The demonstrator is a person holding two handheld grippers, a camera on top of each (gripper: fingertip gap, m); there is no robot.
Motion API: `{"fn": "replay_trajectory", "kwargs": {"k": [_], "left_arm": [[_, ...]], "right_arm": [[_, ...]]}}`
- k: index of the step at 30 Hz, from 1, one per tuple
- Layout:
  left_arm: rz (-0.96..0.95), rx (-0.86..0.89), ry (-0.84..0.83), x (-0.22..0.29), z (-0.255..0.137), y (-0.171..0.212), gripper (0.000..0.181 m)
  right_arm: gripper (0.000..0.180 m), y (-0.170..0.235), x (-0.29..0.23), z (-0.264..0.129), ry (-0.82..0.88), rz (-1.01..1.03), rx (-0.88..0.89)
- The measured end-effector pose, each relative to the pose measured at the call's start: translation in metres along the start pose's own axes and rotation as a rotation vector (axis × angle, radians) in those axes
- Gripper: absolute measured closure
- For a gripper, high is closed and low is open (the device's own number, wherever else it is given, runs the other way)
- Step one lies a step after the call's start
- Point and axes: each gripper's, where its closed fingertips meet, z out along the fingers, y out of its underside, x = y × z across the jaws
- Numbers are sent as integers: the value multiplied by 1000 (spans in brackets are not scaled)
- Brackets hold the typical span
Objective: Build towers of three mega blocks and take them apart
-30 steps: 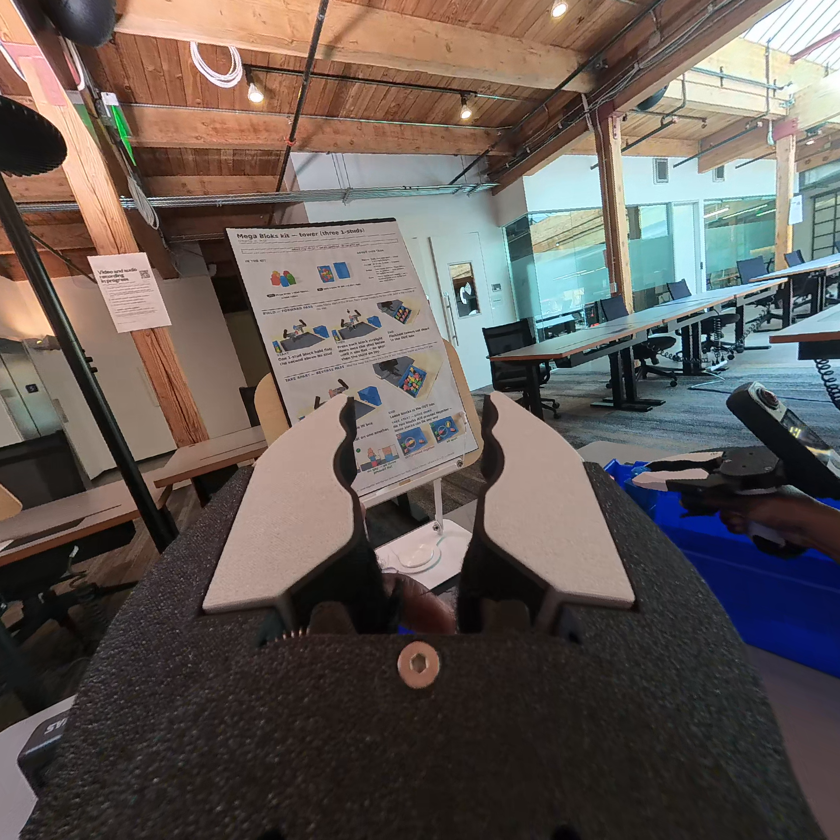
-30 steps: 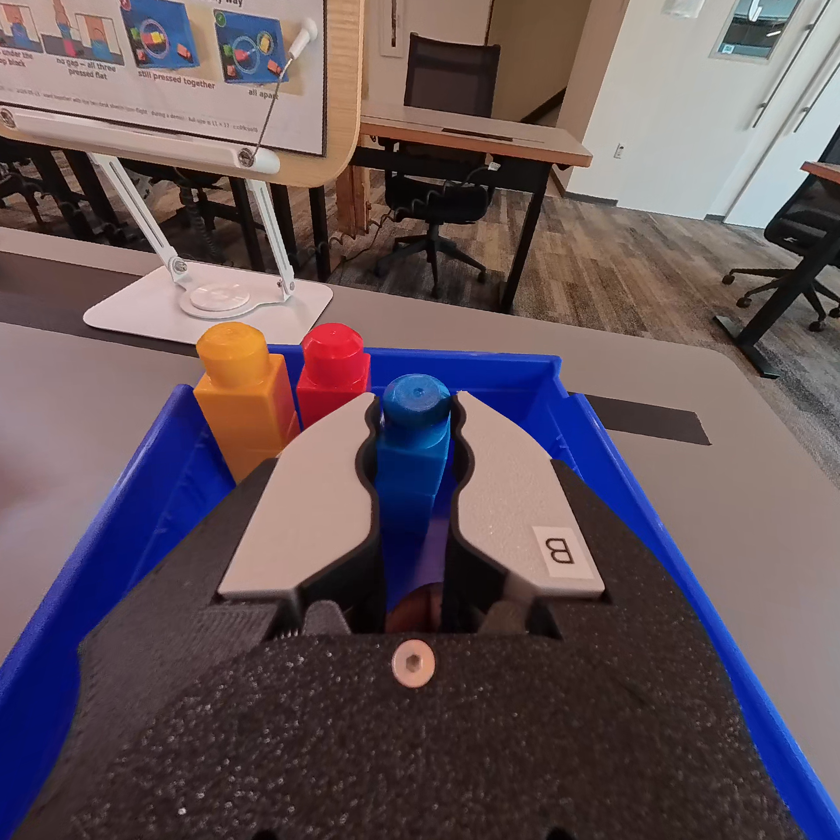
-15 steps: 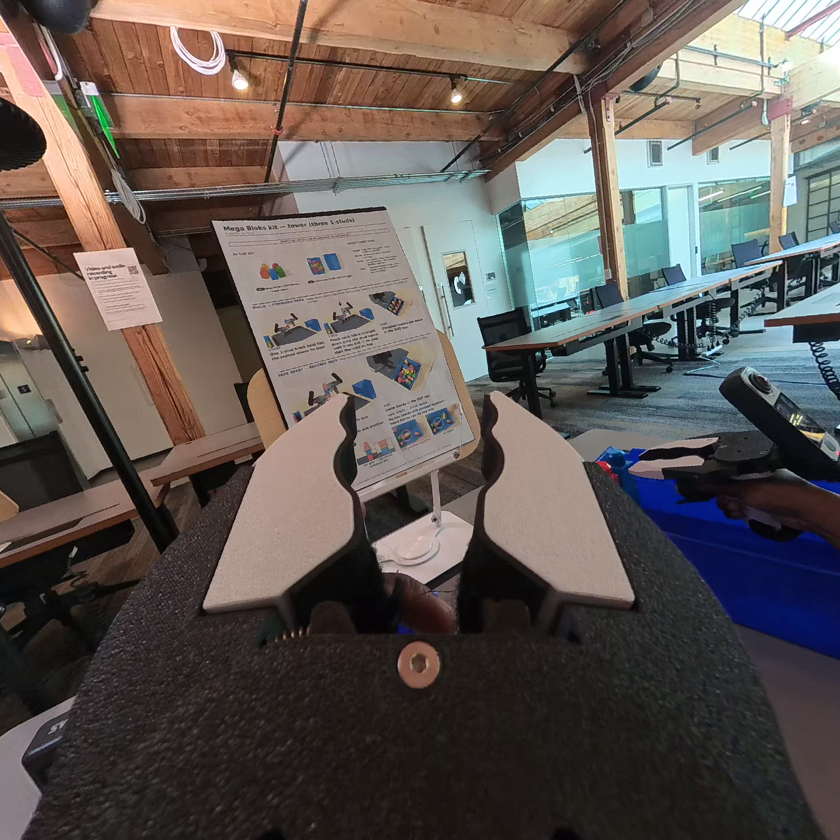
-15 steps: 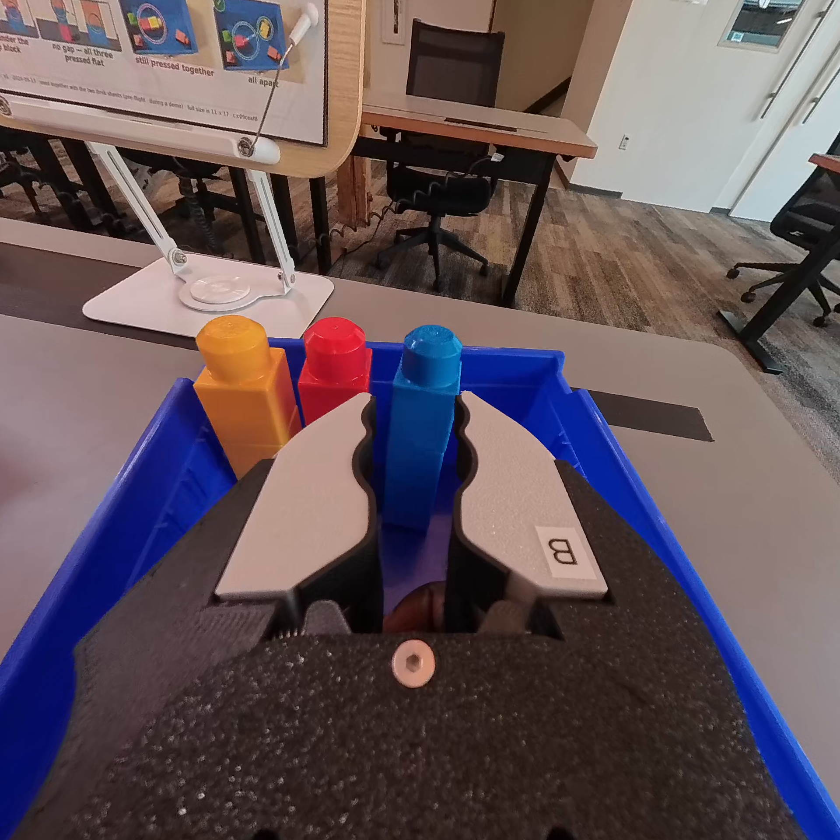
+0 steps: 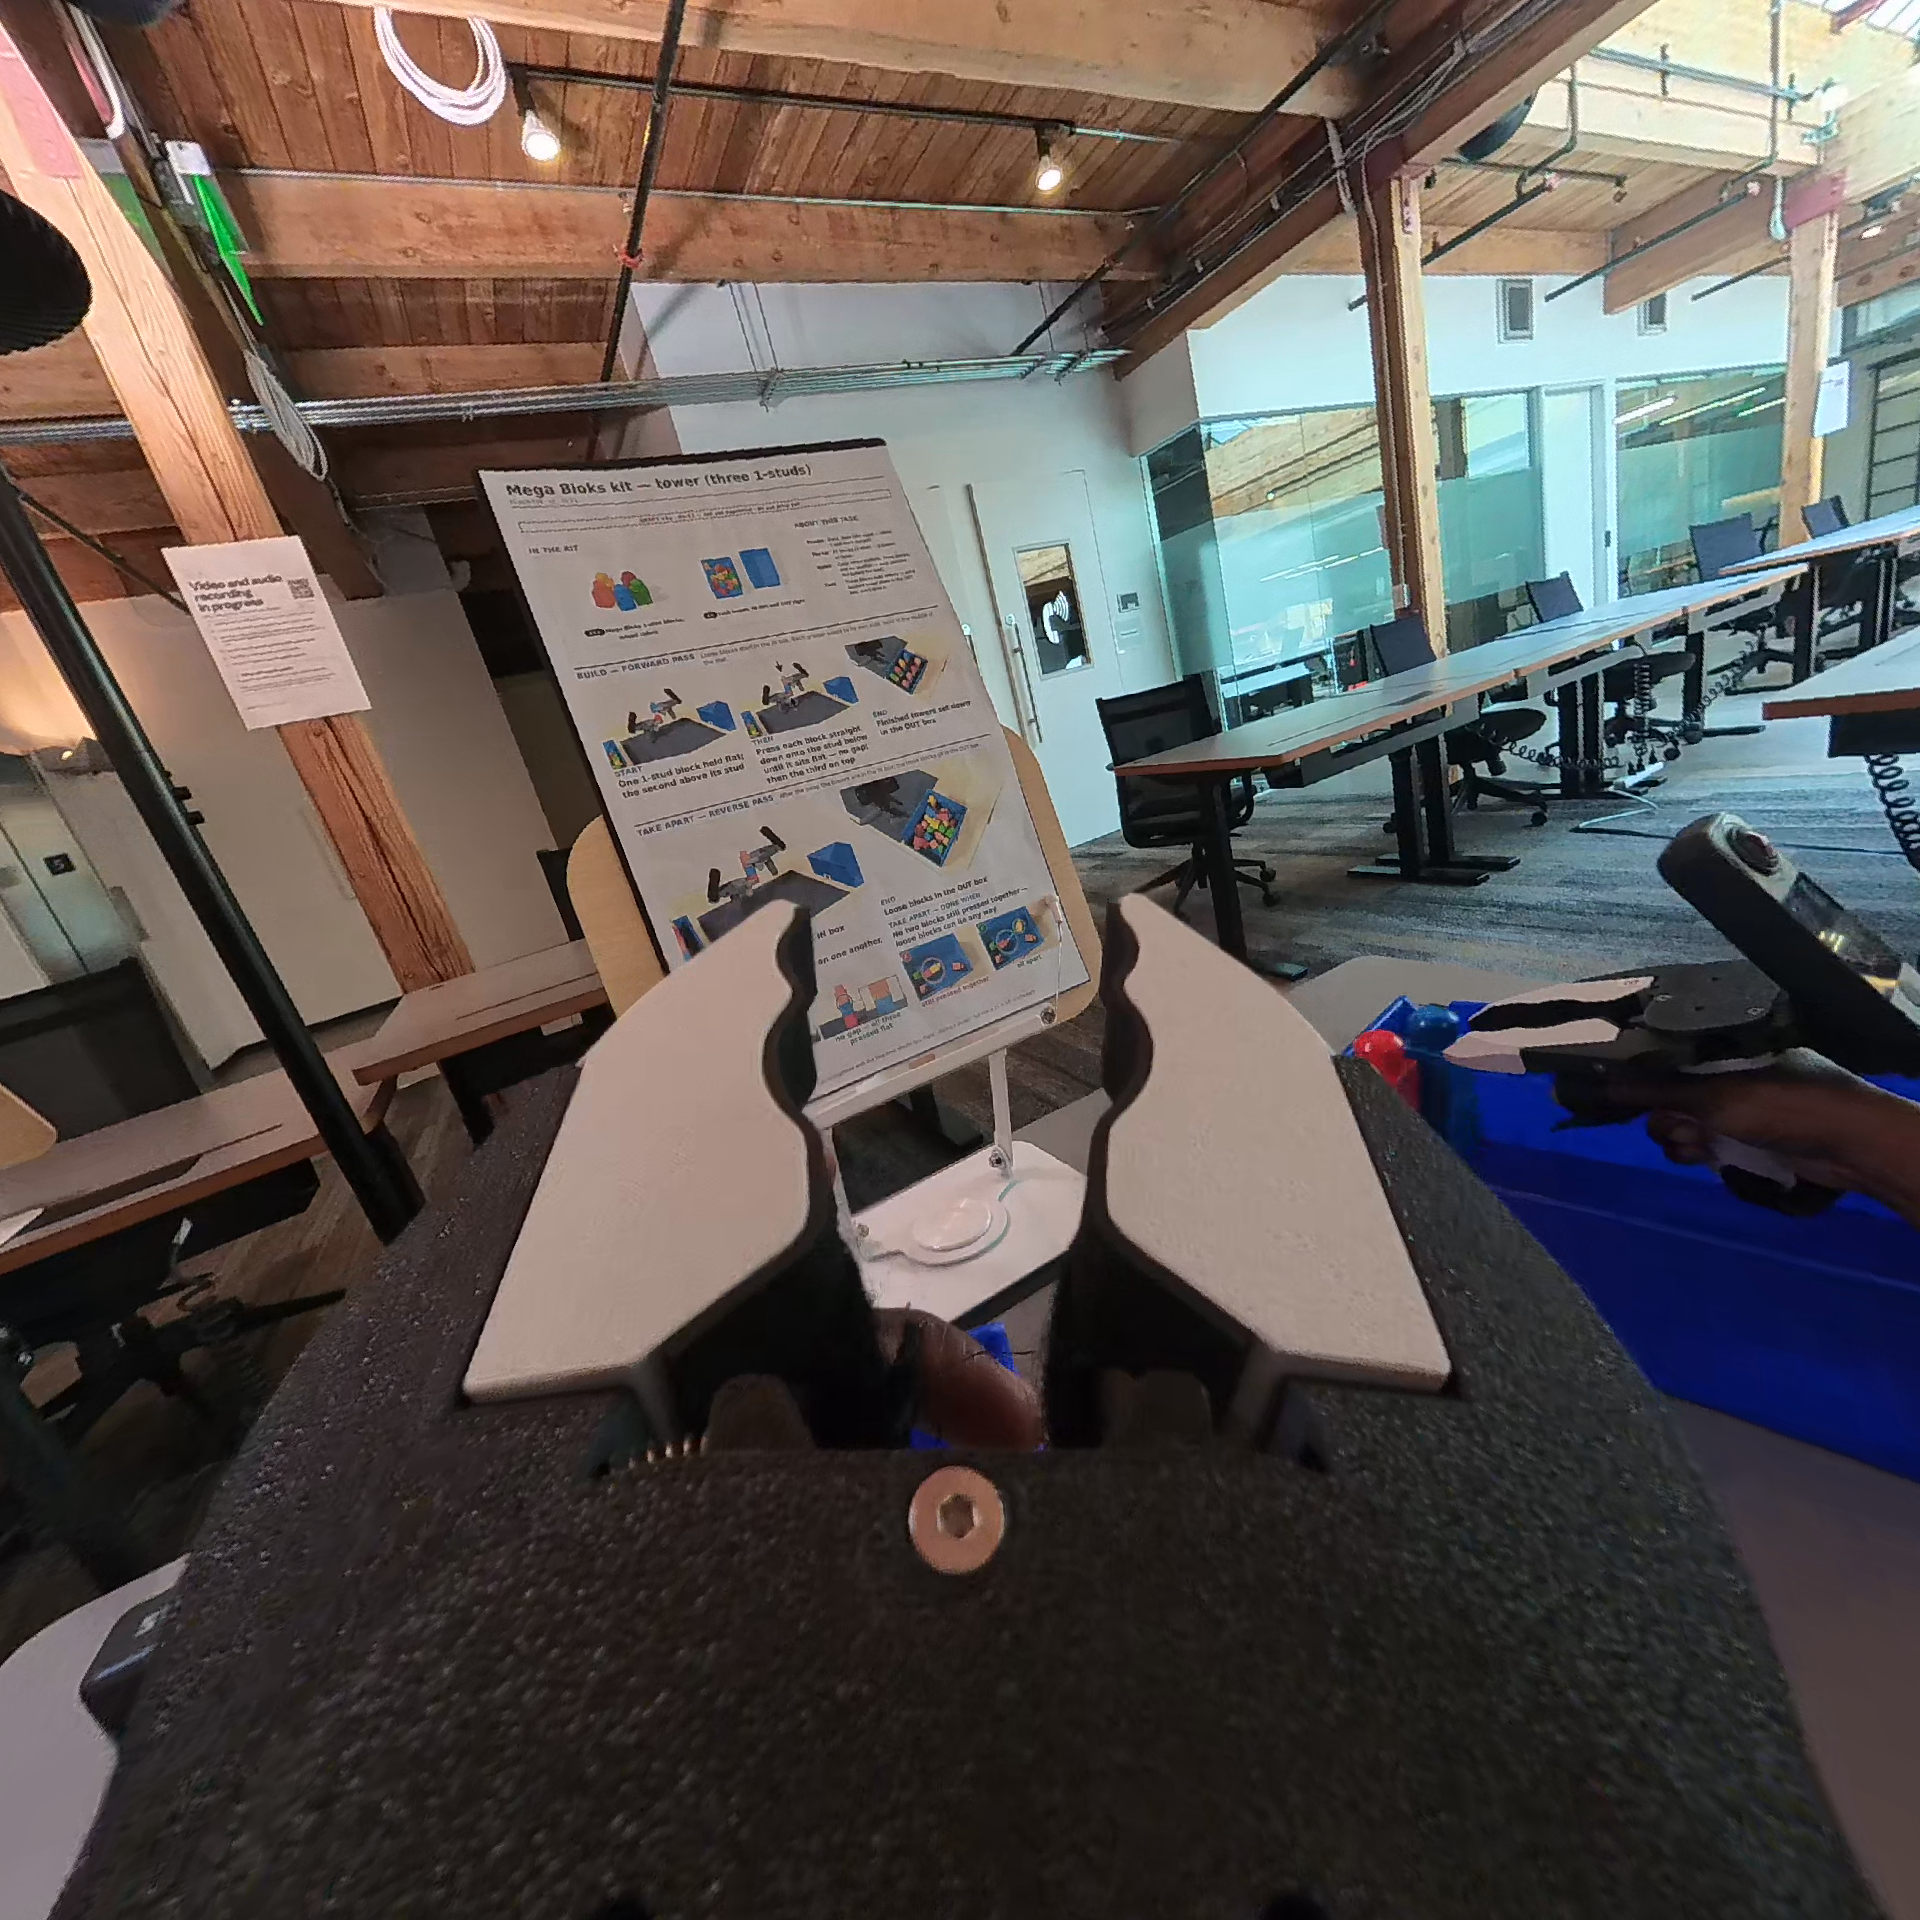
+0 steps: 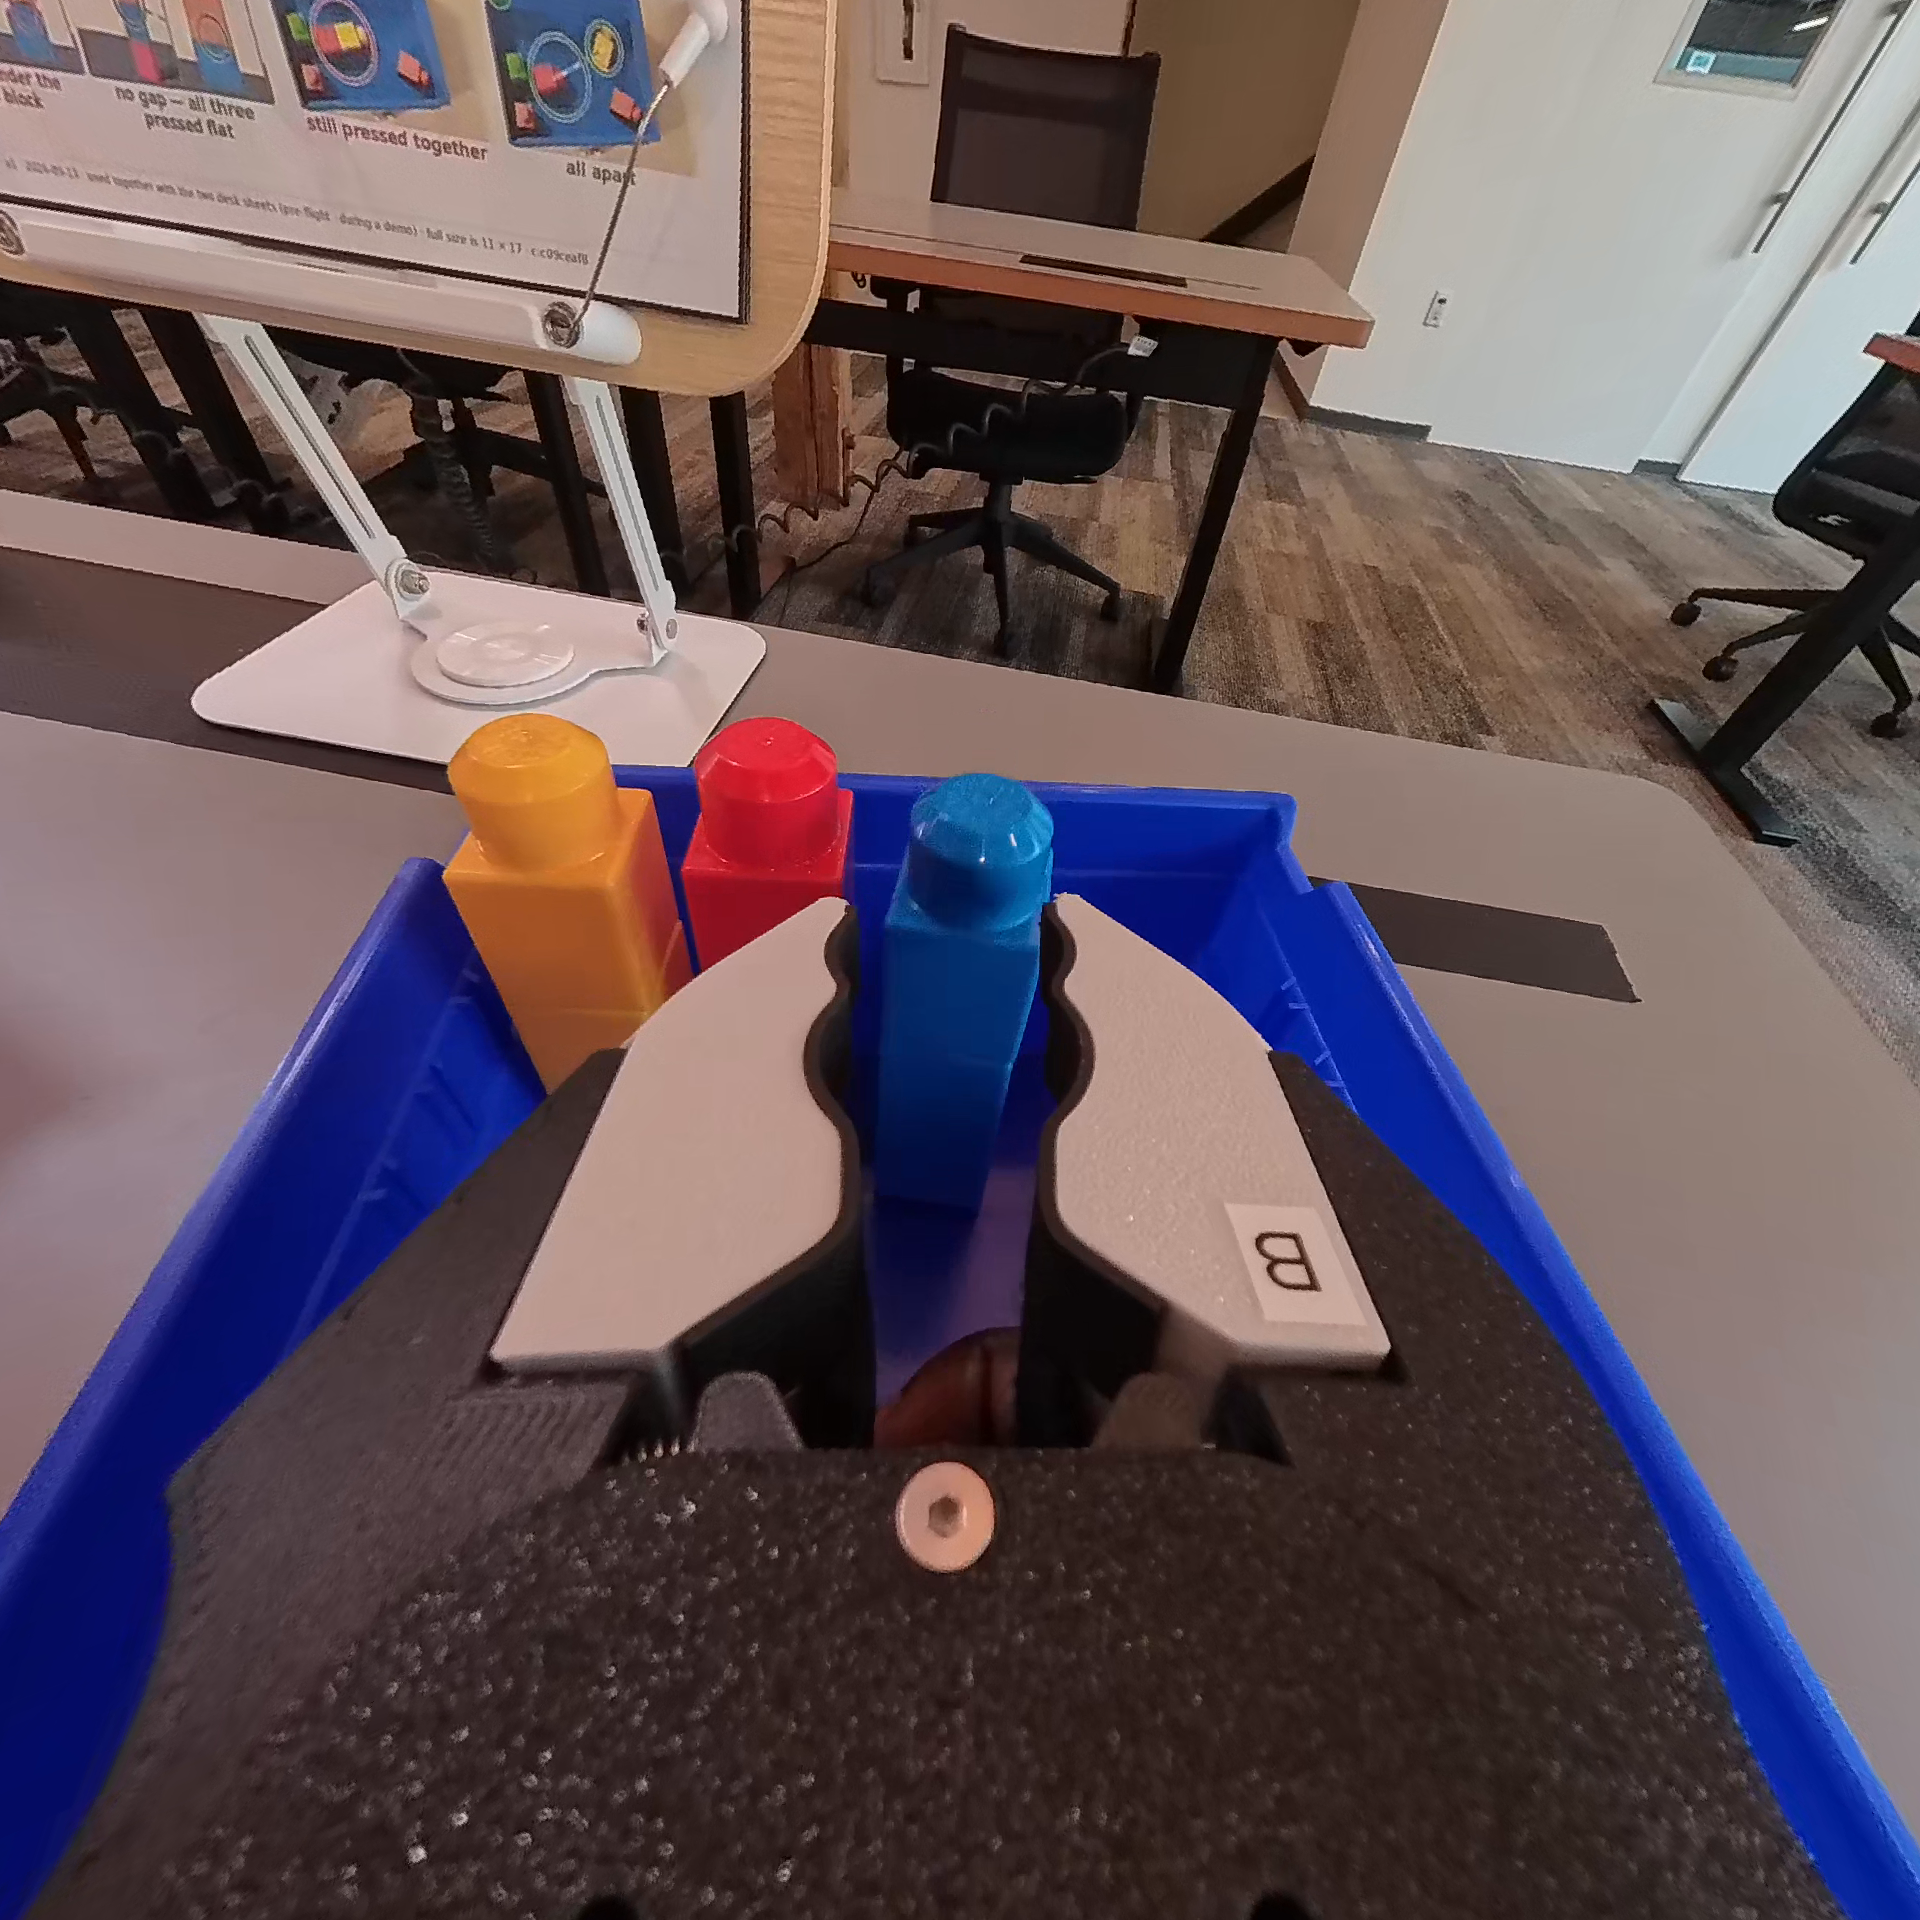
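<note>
1. Right wrist view, centre of frame: tall blue plastic tower of stacked one-stud blocks (image 6: 961,1029), standing upright on the floor of the open blue plastic bin (image 6: 343,1122); long axis vertical, rounded stud pointing up.
2. Right wrist view, upper left of the bin: orange plastic block tower (image 6: 566,904), upright, stud up, against the bin's far-left corner.
3. Right wrist view, just right of the orange tower: red plastic block tower (image 6: 769,842), upright, stud up, at the bin's far wall; lower part hidden behind the gripper finger.
4. Right gripper (image 6: 948,920), black textured body with grey finger plates: held level over the bin, reaching toward its far wall. Fingers parted on either side of the blue tower with a narrow gap at each flank; nothing gripped.
5. Left gripper (image 5: 956,935): raised above the table, aimed at the instruction sheet on a white stand (image 5: 769,727). Fingers spread well apart, holding nothing.
6. Left wrist view, right edge: right gripper seen side-on, held by a hand (image 5: 1766,1132) over the bin, with red and blue studs showing above the bin's rim.
7. Grey tabletop (image 6: 1558,1091): bears the bin and the stand's white base.
</note>
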Motion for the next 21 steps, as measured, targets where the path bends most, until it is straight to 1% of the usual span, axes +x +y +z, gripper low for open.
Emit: {"fn": "replay_trajectory", "kwargs": {"k": [5, 7, 9, 12, 15, 18, 19, 20, 21], "left_arm": [[2, -95, -15, -8, 0, 18, 128], [43, -146, -64, -19, -2, 27, 128], [91, -243, -123, -35, -6, 44, 128], [105, -438, -179, -58, -14, 85, 128], [116, -680, -218, -77, -29, 132, 128], [277, -965, -348, -107, -59, 169, 132], [311, -1059, -358, -111, -70, 180, 137], [300, -1145, -323, -108, -78, 193, 145], [251, -1215, -243, -97, -85, 207, 150]], "right_arm": [[145, 0, 0, -1, 1, -5, -10], [143, 0, 1, -3, 2, -16, -20], [141, -1, 1, -5, -1, -26, -28], [139, -9, 2, -11, -11, -11, -8], [138, -19, 3, -18, -22, 13, 18], [137, -24, 3, -24, -39, 29, 19], [137, -25, 2, -25, -50, 34, 12], [136, -25, 1, -26, -61, 37, 6], [135, -26, 0, -26, -67, 39, 5]]}}
